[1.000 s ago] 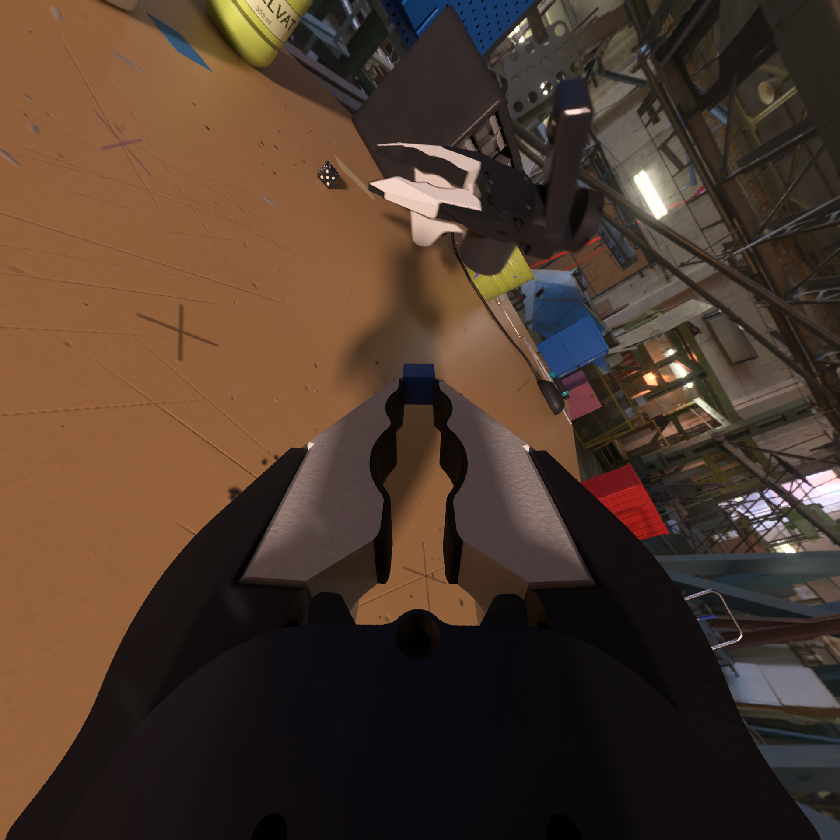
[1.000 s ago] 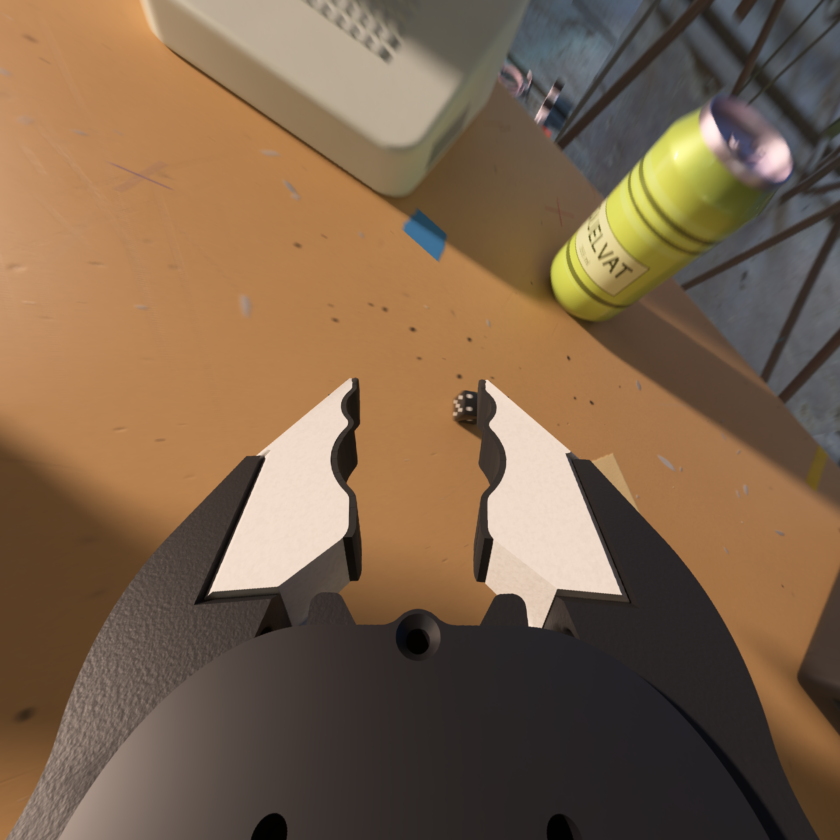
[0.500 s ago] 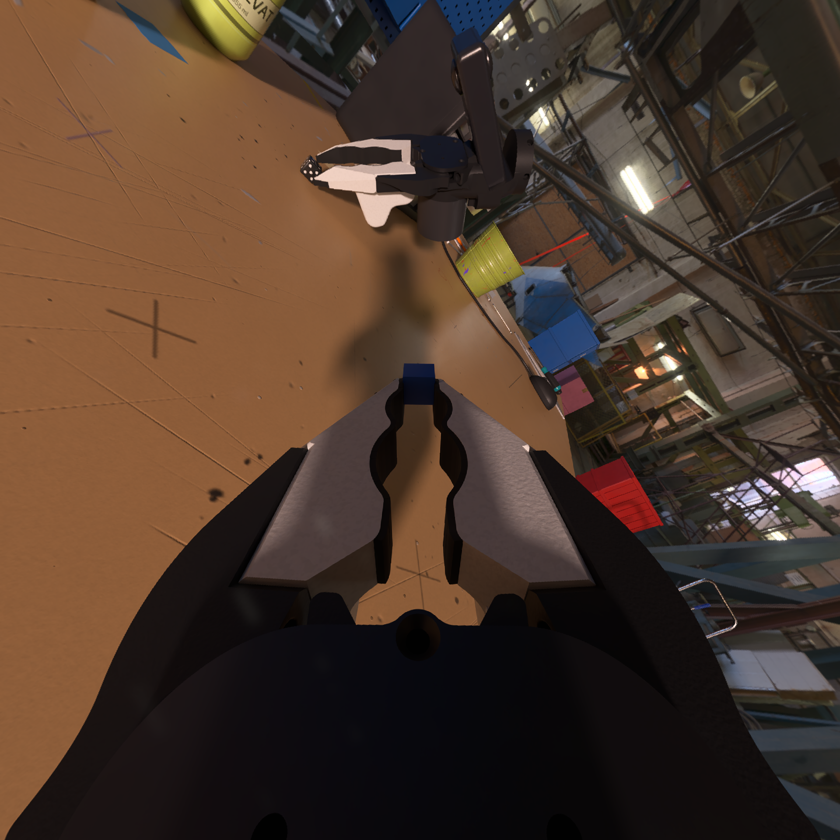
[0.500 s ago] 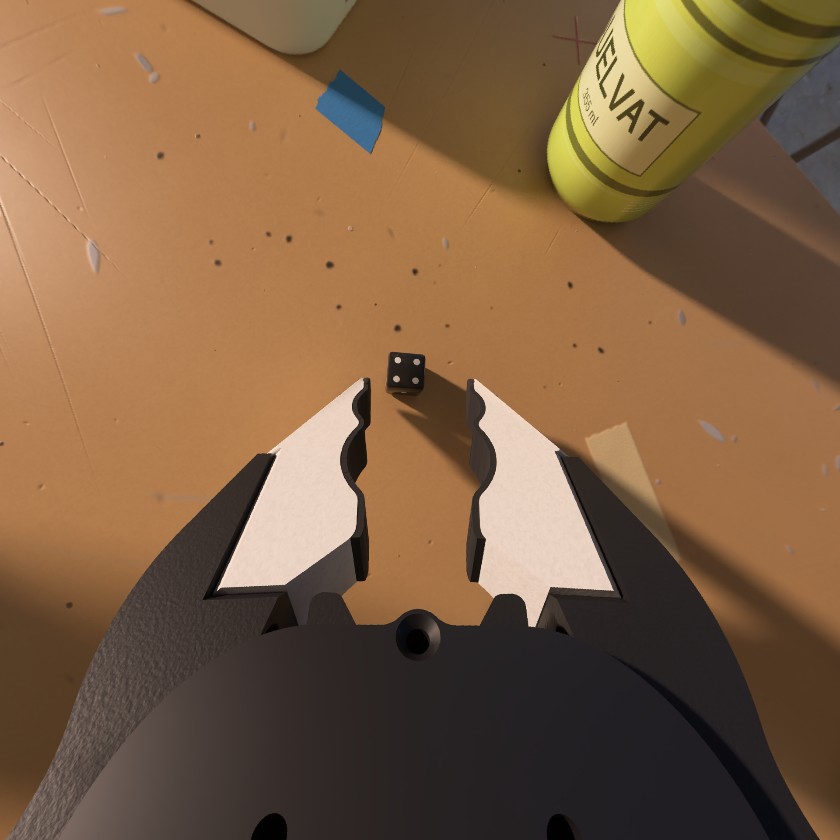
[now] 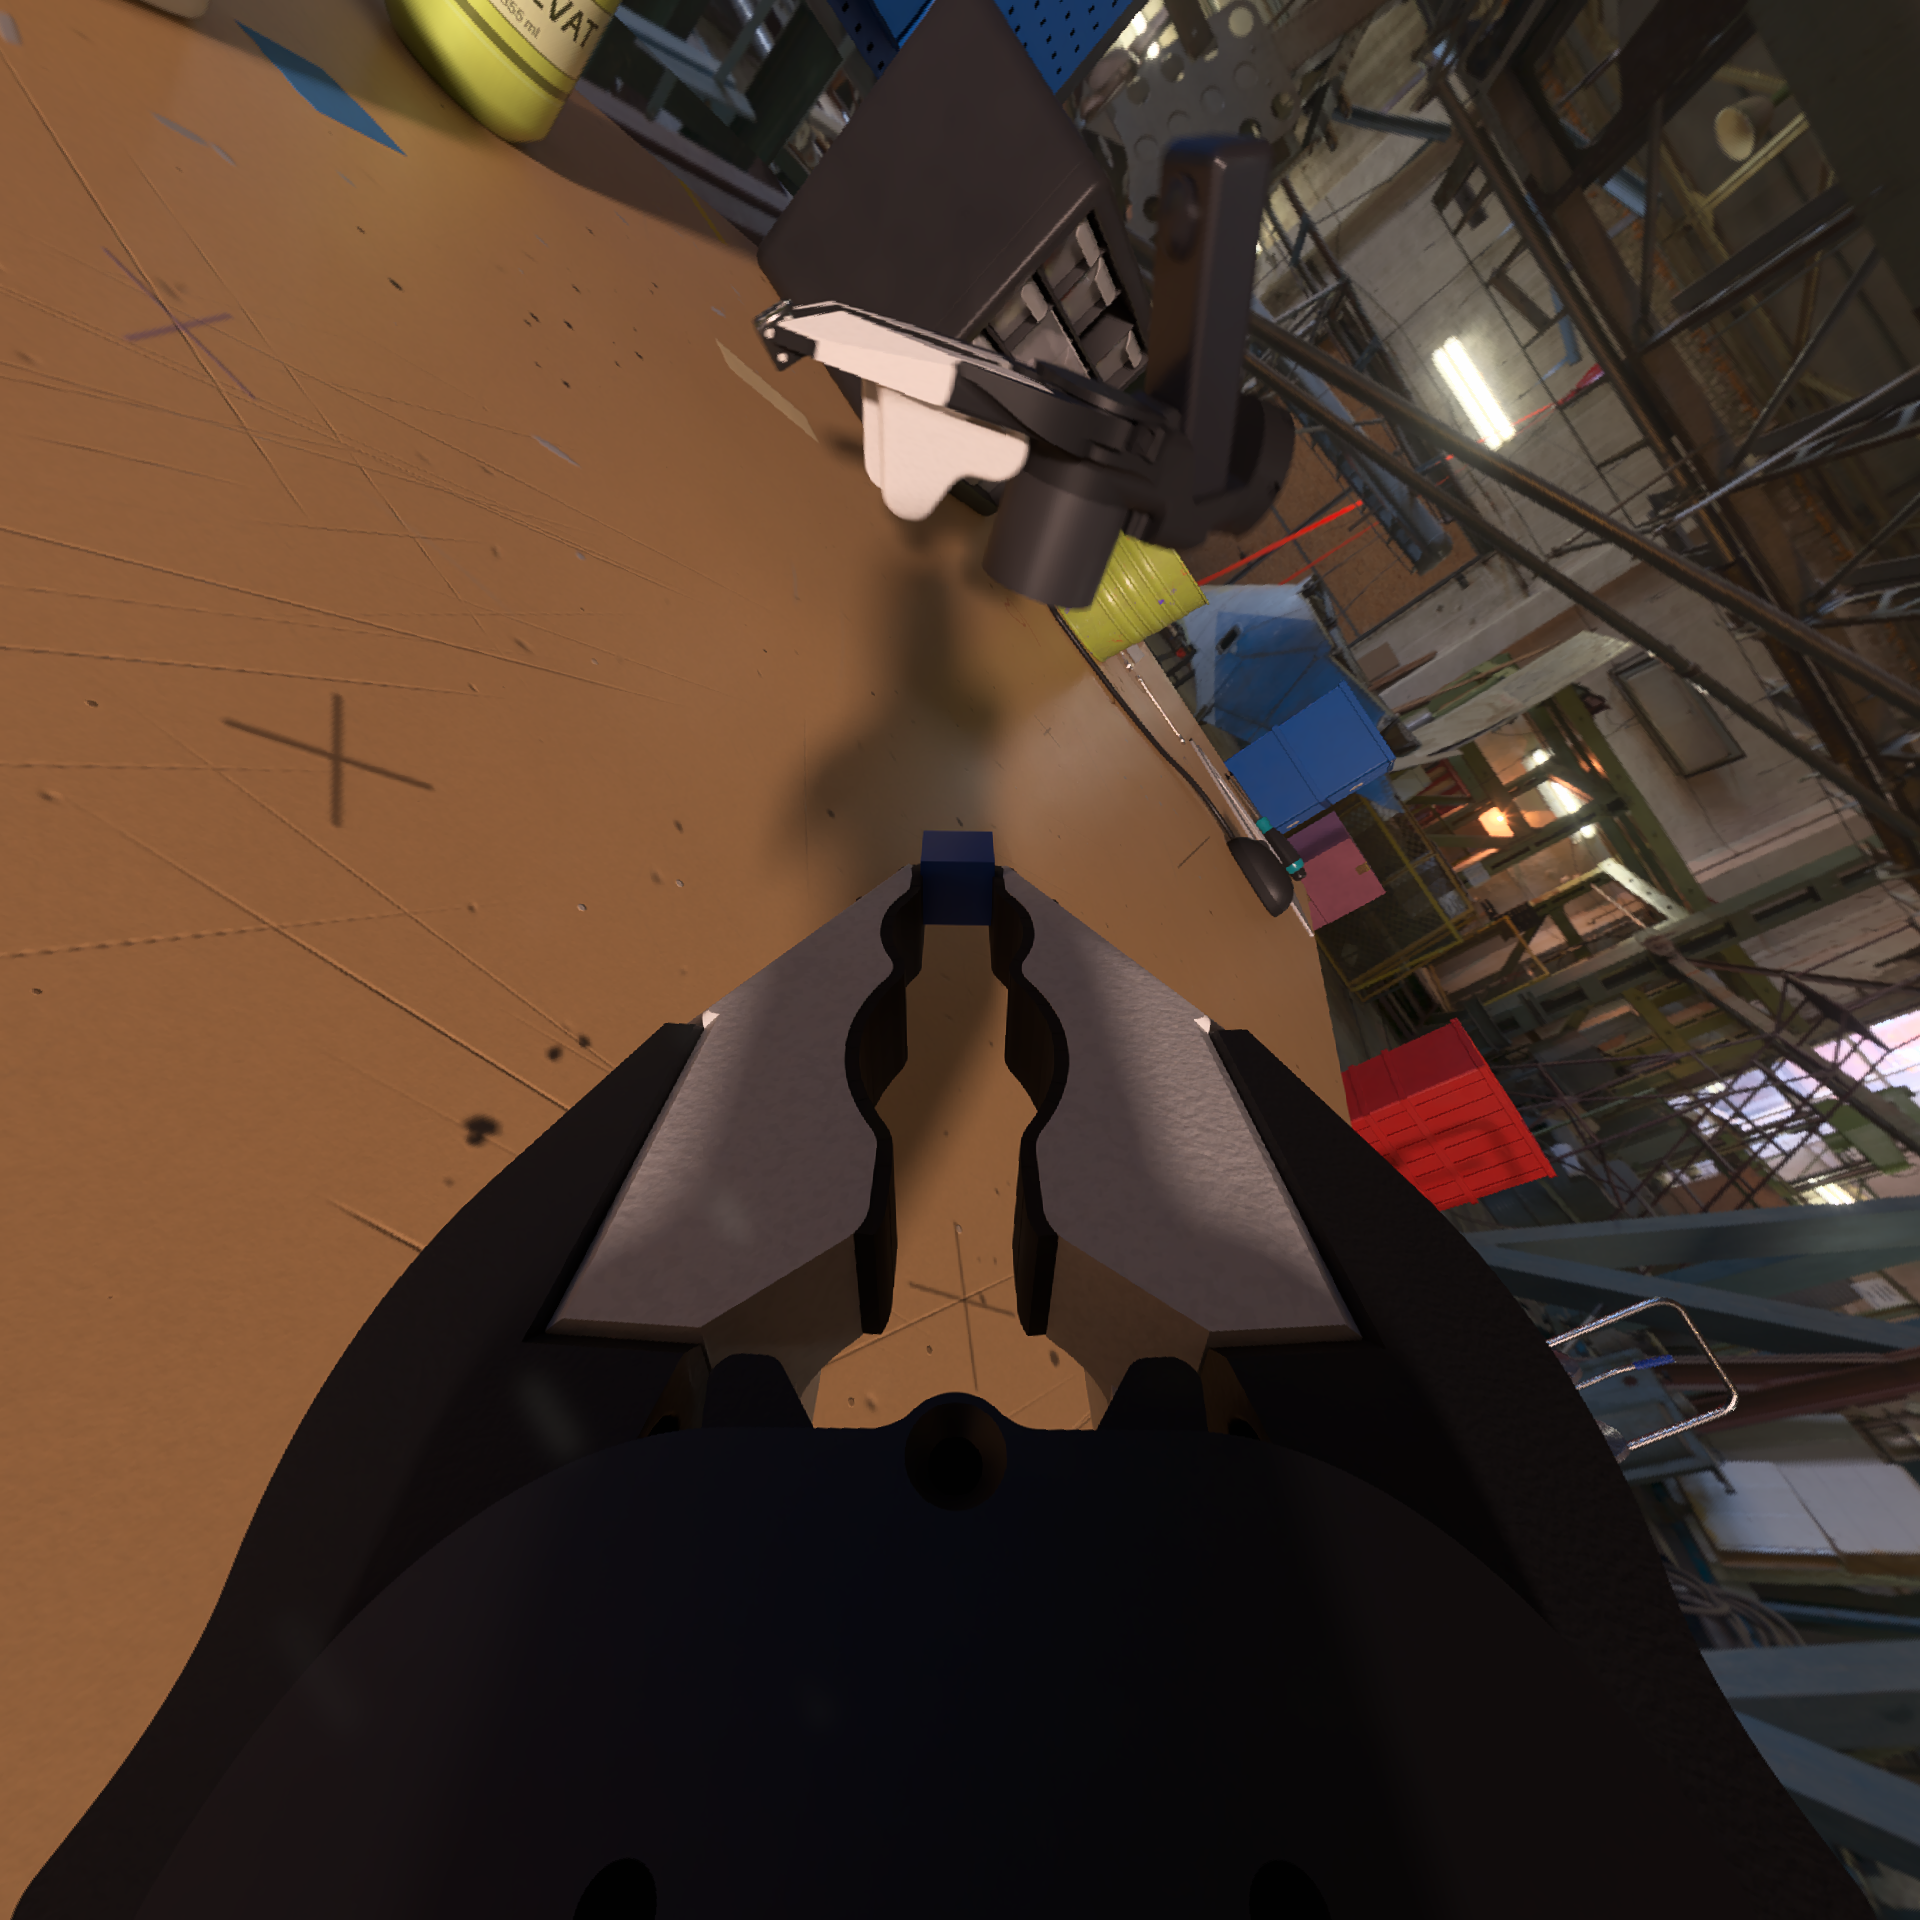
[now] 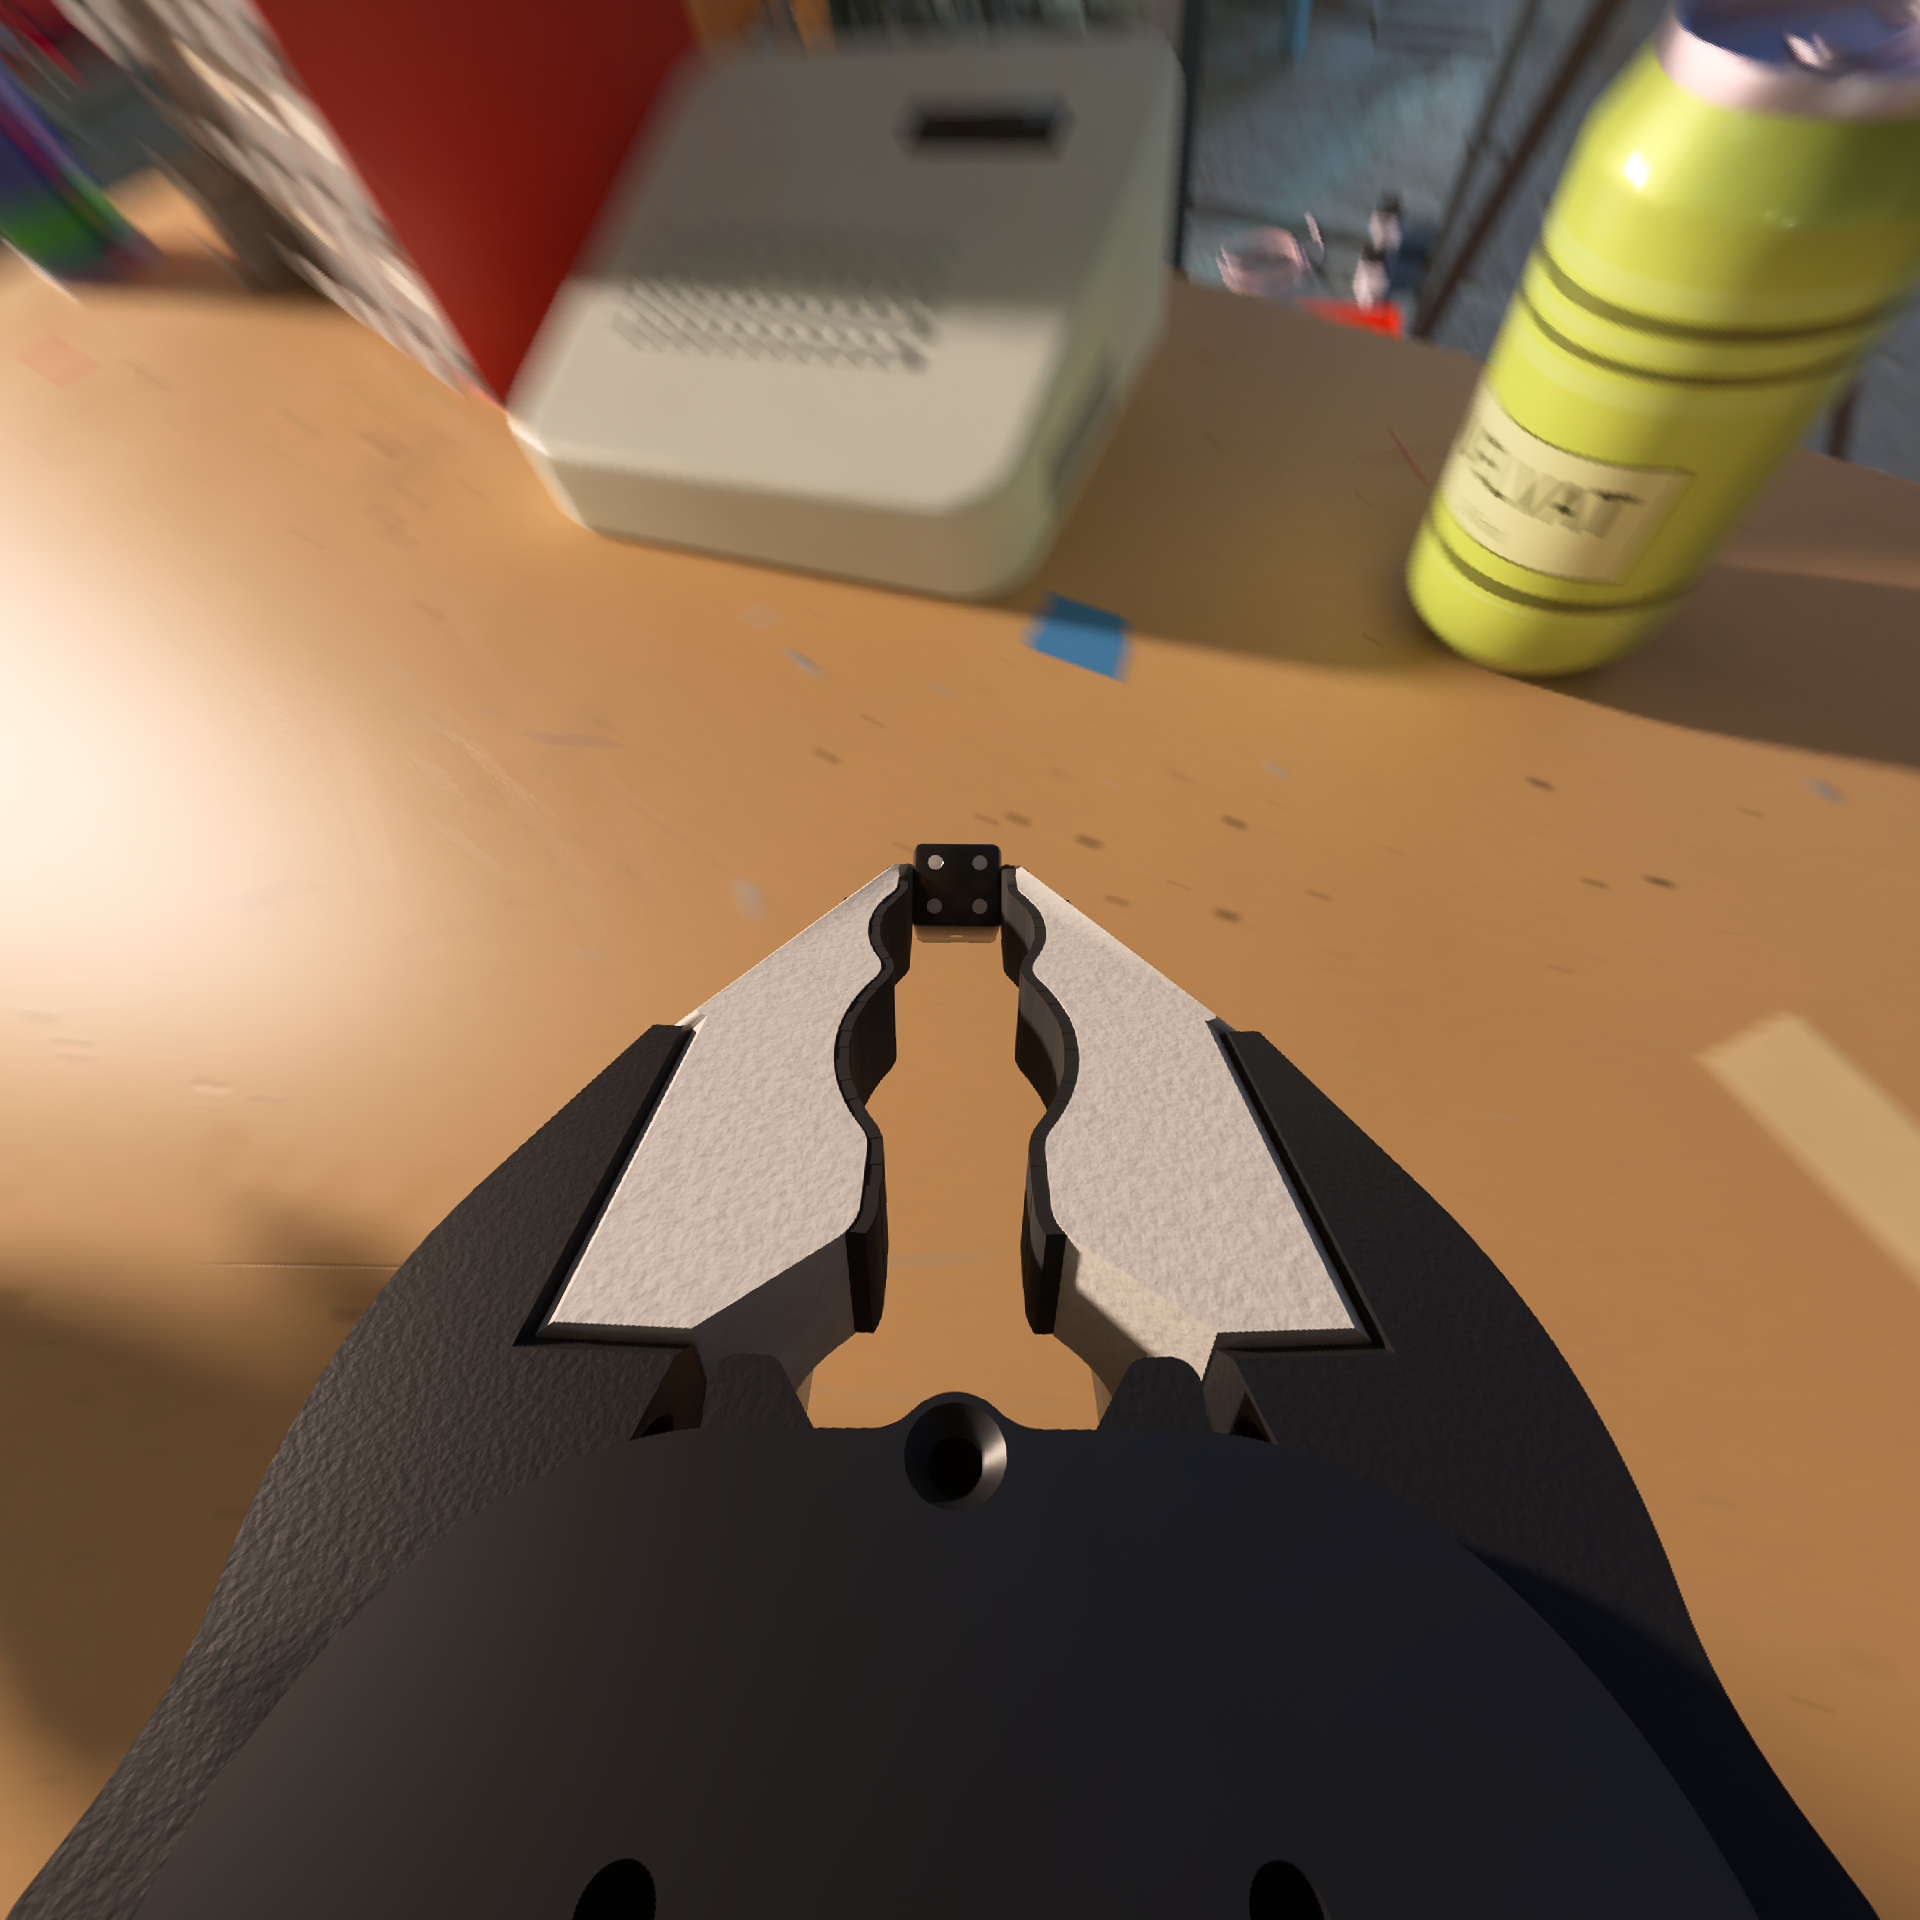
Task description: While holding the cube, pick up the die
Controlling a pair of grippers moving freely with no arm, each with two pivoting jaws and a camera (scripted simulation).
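Between the right gripper's fingertips sits the die

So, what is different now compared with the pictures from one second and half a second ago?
The right gripper was open, came down to the die on the table, closed on it and lifted it: in the left wrist view it now hangs above the surface. The left gripper kept the blue cube clamped in its tips. The yellow can stayed standing.
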